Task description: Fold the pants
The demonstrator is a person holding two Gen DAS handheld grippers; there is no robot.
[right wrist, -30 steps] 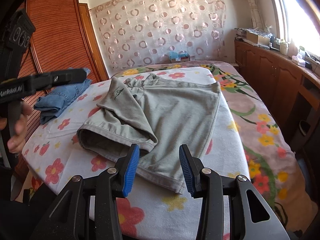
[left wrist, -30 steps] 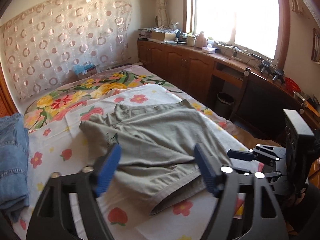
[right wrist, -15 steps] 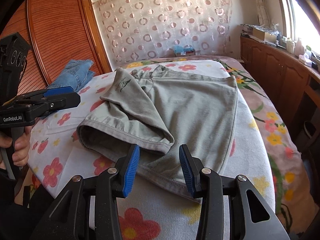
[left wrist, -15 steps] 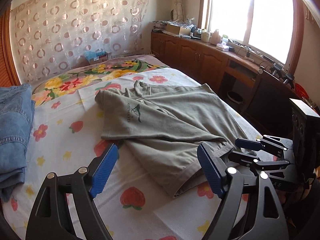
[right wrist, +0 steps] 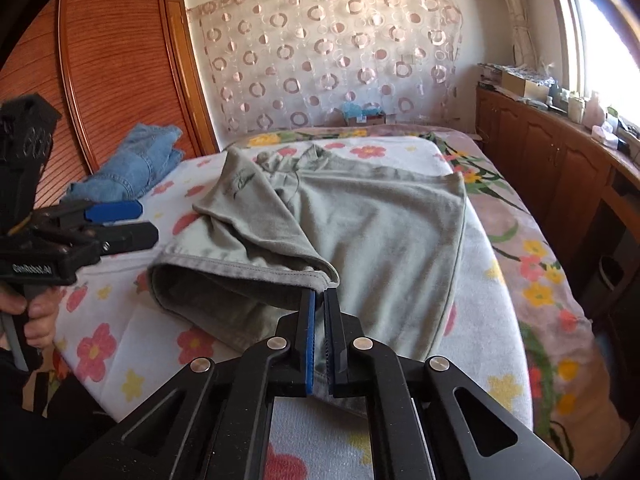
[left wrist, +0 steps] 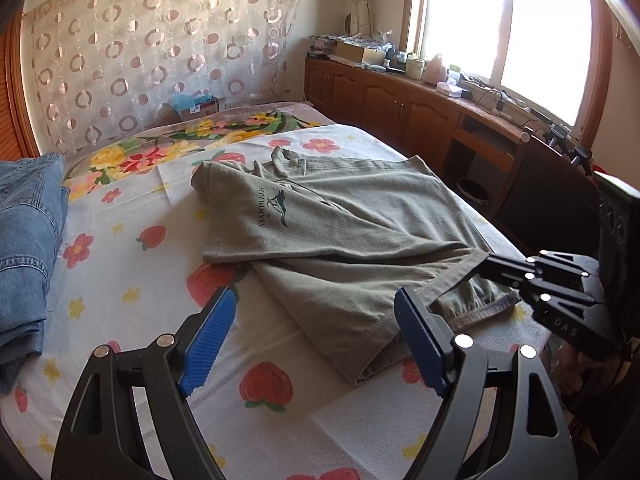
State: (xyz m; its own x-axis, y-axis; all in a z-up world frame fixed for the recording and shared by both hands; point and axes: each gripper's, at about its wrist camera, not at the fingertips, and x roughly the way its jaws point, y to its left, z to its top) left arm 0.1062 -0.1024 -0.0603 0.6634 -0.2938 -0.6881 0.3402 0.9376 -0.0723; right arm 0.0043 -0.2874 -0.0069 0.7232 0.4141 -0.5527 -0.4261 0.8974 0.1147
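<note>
Fabric of the grey-green pants point(left wrist: 352, 232) reads as soft, light and limp, so a hold belongs on a stitched hem or corner, where the right gripper point(right wrist: 319, 300) has its fingers closed on the folded hem edge. The garment lies on the floral bed point(left wrist: 132, 280), long axis running from the hem at about 5 o'clock in the left wrist view to what appears to be the waistband at 12 o'clock. The left gripper point(left wrist: 316, 340) hovers with fingers apart, holding nothing.
</note>
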